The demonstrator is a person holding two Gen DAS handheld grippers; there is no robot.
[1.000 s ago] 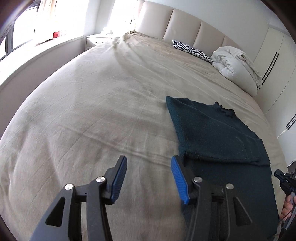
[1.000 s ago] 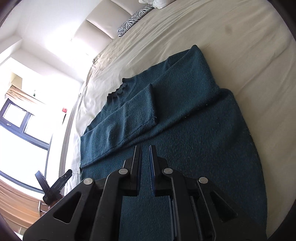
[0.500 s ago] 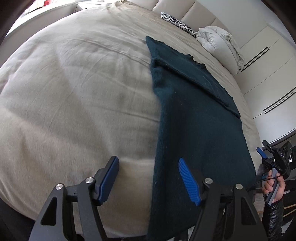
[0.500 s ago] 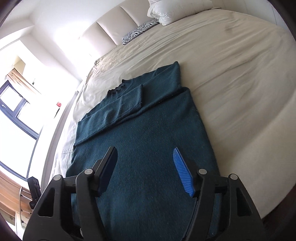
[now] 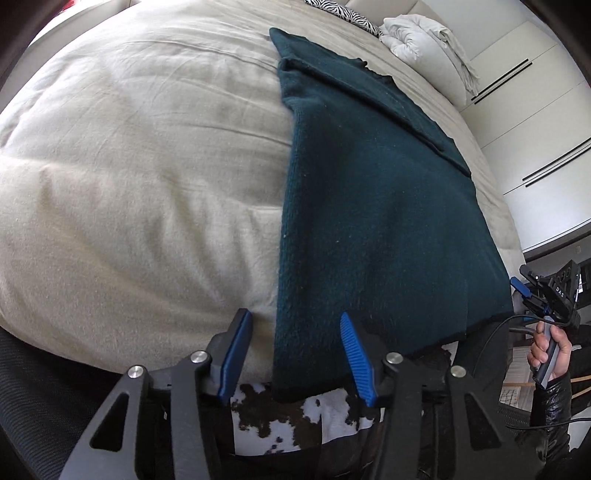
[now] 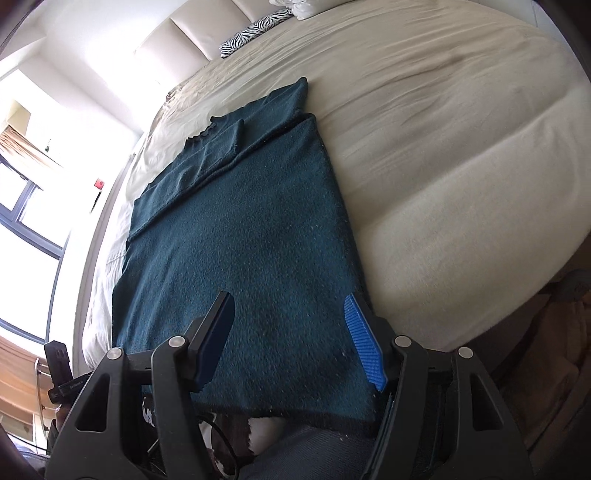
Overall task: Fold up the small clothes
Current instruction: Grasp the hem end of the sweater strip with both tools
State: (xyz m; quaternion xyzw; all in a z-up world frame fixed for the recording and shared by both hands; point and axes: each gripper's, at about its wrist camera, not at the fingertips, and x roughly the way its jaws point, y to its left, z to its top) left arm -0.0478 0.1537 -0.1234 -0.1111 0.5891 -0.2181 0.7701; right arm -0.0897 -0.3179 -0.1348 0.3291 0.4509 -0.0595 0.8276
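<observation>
With the left gripper [image 5: 295,354] closing unclamped astride a hem corner of the teal sweater [image 5: 369,206] on the bed [image 5: 129,166] and the right gripper [image 6: 291,339] apart above the other, a single-layer pinch could skew the fold.

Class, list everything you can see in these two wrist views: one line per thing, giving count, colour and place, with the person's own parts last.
sweater: one, dark teal, flat on the bed, sleeves folded in, hem over the near edge.
bed: one, beige cover, fills both views.
zebra pillow: one, black and white, by the headboard.
duvet: one, white, bunched near the headboard.
wardrobe: one, white, beside the bed.
window: one, dark-framed.
left gripper: one, black with blue pads, open over the hem's corner.
right gripper: one, same colours, open over the hem.
hand: one, holding the right gripper.
</observation>
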